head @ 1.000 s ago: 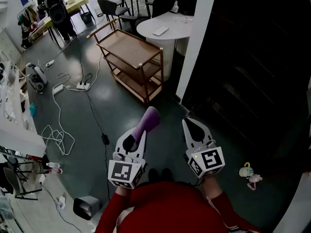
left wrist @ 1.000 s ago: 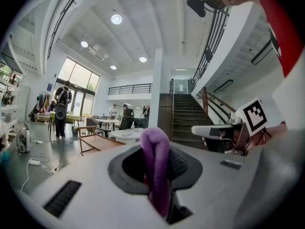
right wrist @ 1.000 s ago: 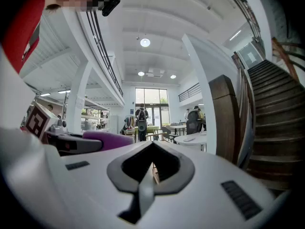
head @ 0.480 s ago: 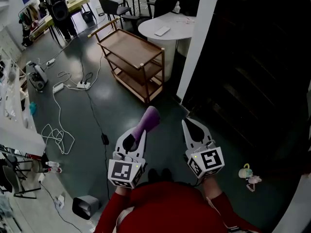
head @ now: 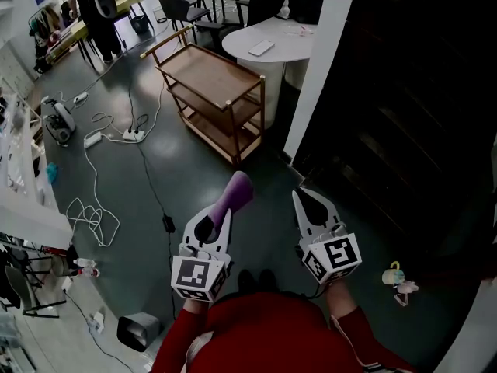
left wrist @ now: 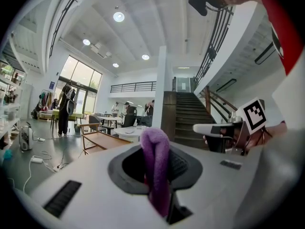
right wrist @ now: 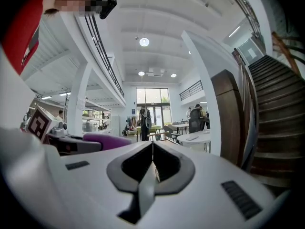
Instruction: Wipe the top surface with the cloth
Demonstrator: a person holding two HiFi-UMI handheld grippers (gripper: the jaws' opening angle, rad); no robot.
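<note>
Left gripper: clamped on purple cloth; folded end pokes out past the tips.
Right gripper: jaws pressed together, nothing between.
Cloth position: held in the air above dark floor, well apart from wooden cart.
Cart: standing ahead, just beside round white counter.
Grippers: side by side, both pointing forward, stairs to the right.

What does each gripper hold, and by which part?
The left gripper pinches the purple cloth, its folded end sticking out beyond the jaws. The right gripper holds nothing.
</note>
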